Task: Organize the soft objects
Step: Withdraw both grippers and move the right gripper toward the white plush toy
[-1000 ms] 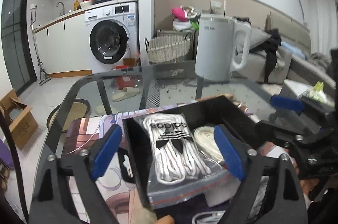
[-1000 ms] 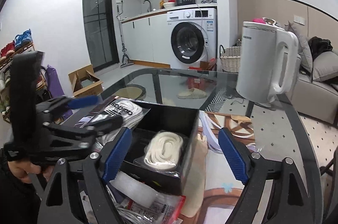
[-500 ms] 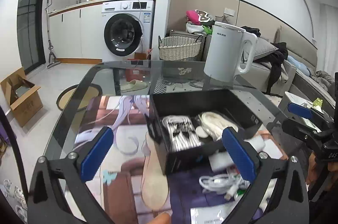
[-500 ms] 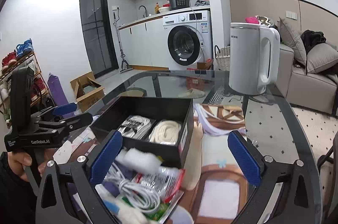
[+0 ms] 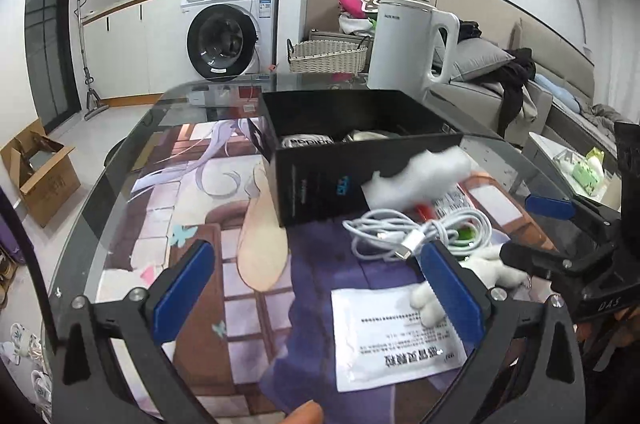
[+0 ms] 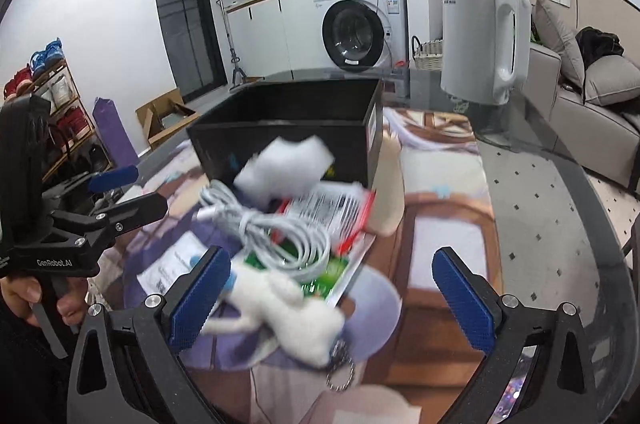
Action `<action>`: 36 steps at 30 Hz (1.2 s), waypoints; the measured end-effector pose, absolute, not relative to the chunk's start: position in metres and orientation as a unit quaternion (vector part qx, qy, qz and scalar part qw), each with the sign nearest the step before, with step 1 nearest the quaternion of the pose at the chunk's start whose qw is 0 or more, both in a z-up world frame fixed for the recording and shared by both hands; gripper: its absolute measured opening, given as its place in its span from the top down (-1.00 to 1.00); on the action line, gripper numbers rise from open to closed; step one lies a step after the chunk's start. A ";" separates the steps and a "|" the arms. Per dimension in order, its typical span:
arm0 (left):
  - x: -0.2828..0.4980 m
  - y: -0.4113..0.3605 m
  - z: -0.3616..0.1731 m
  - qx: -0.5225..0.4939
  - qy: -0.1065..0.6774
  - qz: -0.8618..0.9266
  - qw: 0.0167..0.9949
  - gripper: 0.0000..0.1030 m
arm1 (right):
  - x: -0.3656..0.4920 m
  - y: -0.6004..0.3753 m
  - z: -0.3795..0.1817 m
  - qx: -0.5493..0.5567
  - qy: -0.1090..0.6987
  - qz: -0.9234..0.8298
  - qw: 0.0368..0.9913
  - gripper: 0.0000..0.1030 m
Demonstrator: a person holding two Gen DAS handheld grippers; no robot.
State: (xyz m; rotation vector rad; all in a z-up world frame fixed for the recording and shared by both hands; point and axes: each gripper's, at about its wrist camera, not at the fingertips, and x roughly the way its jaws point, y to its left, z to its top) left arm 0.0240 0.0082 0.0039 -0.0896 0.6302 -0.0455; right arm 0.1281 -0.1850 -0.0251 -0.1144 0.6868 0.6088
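A black box [image 5: 352, 152] stands on the glass table and also shows in the right wrist view [image 6: 288, 128]. It holds a bagged white bundle [image 5: 306, 141] and a cream coil [image 5: 366, 135]. A white foam piece [image 5: 420, 176] leans on the box front; it also shows in the right wrist view [image 6: 286, 164]. A white cable coil [image 5: 416, 232] [image 6: 280, 232] and a white plush keychain [image 6: 288, 316] lie in front. My left gripper [image 5: 316, 280] is open and empty, back from the box. My right gripper [image 6: 332, 292] is open, over the plush.
A white kettle [image 5: 408, 44] stands behind the box. A white printed packet [image 5: 396, 332] and a red-edged packet [image 6: 332, 212] lie on the printed mat [image 5: 200, 208]. The table's curved edge [image 5: 80, 208] runs along the left.
Both grippers have pulled back from the box toward the near edge. The bagged bundle that the left gripper was around now lies in the box.
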 end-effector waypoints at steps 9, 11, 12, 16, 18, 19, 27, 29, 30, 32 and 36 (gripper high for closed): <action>0.017 -0.003 -0.007 -0.045 0.331 -0.038 0.942 -1.00 | 0.113 -0.178 -0.037 -0.061 0.344 0.320 0.881 -0.99; 0.015 -0.004 -0.008 -0.042 0.334 -0.039 0.941 -1.00 | 0.114 -0.174 -0.037 -0.066 0.348 0.326 0.877 -0.99; 0.015 -0.004 -0.009 -0.040 0.335 -0.038 0.941 -1.00 | 0.114 -0.172 -0.037 -0.068 0.348 0.326 0.876 -0.99; 0.015 -0.006 -0.011 -0.038 0.343 -0.043 0.938 -1.00 | 0.115 -0.167 -0.043 -0.081 0.360 0.326 0.870 -0.99; 0.015 -0.006 -0.010 -0.038 0.342 -0.048 0.938 -1.00 | 0.116 -0.163 -0.045 -0.089 0.365 0.322 0.869 -0.99; 0.015 -0.005 -0.011 -0.039 0.343 -0.050 0.937 -1.00 | 0.118 -0.162 -0.047 -0.093 0.366 0.319 0.869 -0.99; 0.018 -0.002 -0.020 -0.046 0.368 -0.070 0.926 -1.00 | 0.122 -0.163 -0.055 -0.127 0.367 0.302 0.871 -0.99; 0.019 -0.004 -0.021 -0.043 0.372 -0.079 0.924 -1.00 | 0.122 -0.167 -0.055 -0.130 0.365 0.300 0.872 -0.99; 0.018 -0.005 -0.021 -0.042 0.374 -0.083 0.923 -1.00 | 0.122 -0.170 -0.055 -0.130 0.365 0.300 0.872 -0.99; 0.017 -0.010 -0.021 -0.035 0.375 -0.094 0.921 -1.00 | 0.122 -0.174 -0.055 -0.130 0.365 0.299 0.872 -0.99; 0.014 -0.021 -0.022 -0.012 0.378 -0.106 0.920 -1.00 | 0.125 -0.179 -0.054 -0.128 0.365 0.295 0.873 -0.99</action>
